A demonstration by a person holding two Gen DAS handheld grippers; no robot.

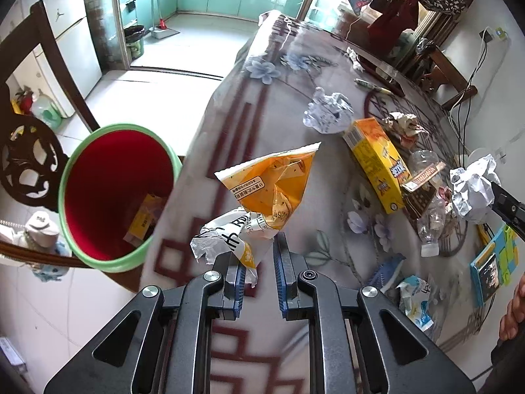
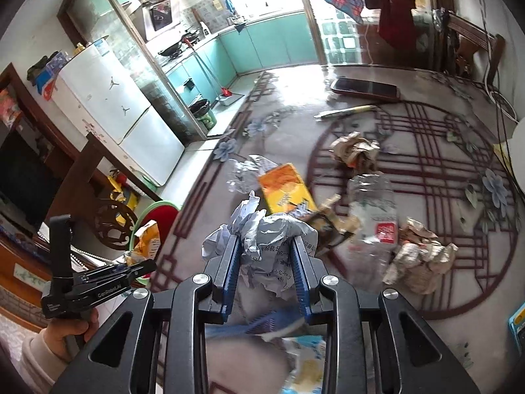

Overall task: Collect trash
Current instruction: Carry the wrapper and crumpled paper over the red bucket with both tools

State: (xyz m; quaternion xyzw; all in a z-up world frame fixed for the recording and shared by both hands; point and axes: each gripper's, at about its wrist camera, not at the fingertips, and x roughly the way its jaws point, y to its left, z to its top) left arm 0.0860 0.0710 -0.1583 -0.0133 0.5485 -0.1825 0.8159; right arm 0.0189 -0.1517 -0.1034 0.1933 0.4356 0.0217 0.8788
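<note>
My left gripper point(image 1: 257, 249) is shut on the lower end of an orange and white snack bag point(image 1: 275, 184), which it holds up in the air beside the table edge. Just to its left stands a green-rimmed bin point(image 1: 108, 170) with a red inside and a yellow box point(image 1: 144, 220) at the bottom. In the right wrist view the left gripper point(image 2: 149, 267) and the snack bag point(image 2: 147, 239) hang in front of the bin point(image 2: 164, 211). My right gripper point(image 2: 265, 243) is shut on a crumpled white paper ball point(image 2: 275, 229) above the table. The left wrist view shows that paper ball point(image 1: 472, 187) at the far right.
The patterned table point(image 2: 426, 138) carries a yellow box point(image 2: 285, 187), a crushed clear bottle point(image 2: 374, 210), crumpled wrappers point(image 2: 420, 262), a white crumpled sheet point(image 1: 328, 111), a blue and white packet point(image 1: 413, 298) and a phone point(image 2: 364, 88). A dark wooden chair point(image 1: 29, 157) stands behind the bin.
</note>
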